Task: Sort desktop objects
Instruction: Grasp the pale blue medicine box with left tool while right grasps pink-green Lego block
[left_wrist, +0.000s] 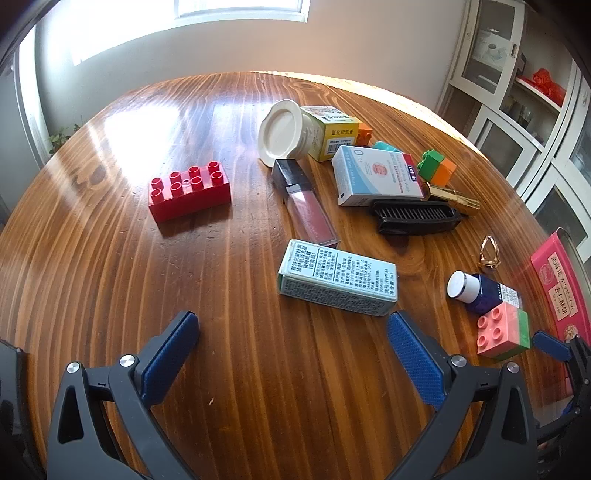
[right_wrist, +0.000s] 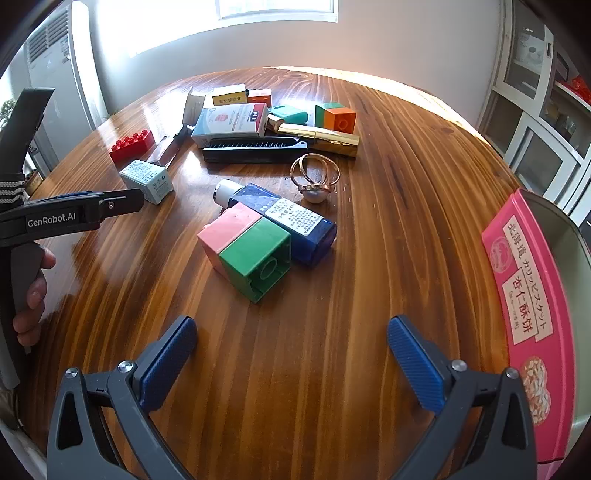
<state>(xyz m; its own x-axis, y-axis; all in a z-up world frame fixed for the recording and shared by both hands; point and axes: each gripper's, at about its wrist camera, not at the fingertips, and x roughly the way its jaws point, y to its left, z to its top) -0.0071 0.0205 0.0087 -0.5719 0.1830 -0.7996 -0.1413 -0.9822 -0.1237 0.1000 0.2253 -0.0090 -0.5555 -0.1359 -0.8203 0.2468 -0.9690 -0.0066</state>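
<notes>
My left gripper (left_wrist: 293, 325) hangs open over bare wood, just short of a pale green medicine box (left_wrist: 338, 282). Farther off lie a red brick (left_wrist: 190, 190), a lip gloss (left_wrist: 306, 206), a white jar (left_wrist: 280, 129) and a black comb (left_wrist: 417, 218). My right gripper (right_wrist: 291, 328) is open too, with nothing between its fingers. Ahead of it a pink-and-green brick (right_wrist: 247, 247) lies against a blue bottle (right_wrist: 291, 218), with a gold ring (right_wrist: 314, 177) behind them.
A pink biscuit tin (right_wrist: 532, 314) stands open at the right table edge. Boxes, a gold lipstick (right_wrist: 321, 138) and a green-and-orange brick (right_wrist: 336, 116) crowd the far middle. A person's hand (right_wrist: 33, 291) holds the left gripper (right_wrist: 85, 210) at the left.
</notes>
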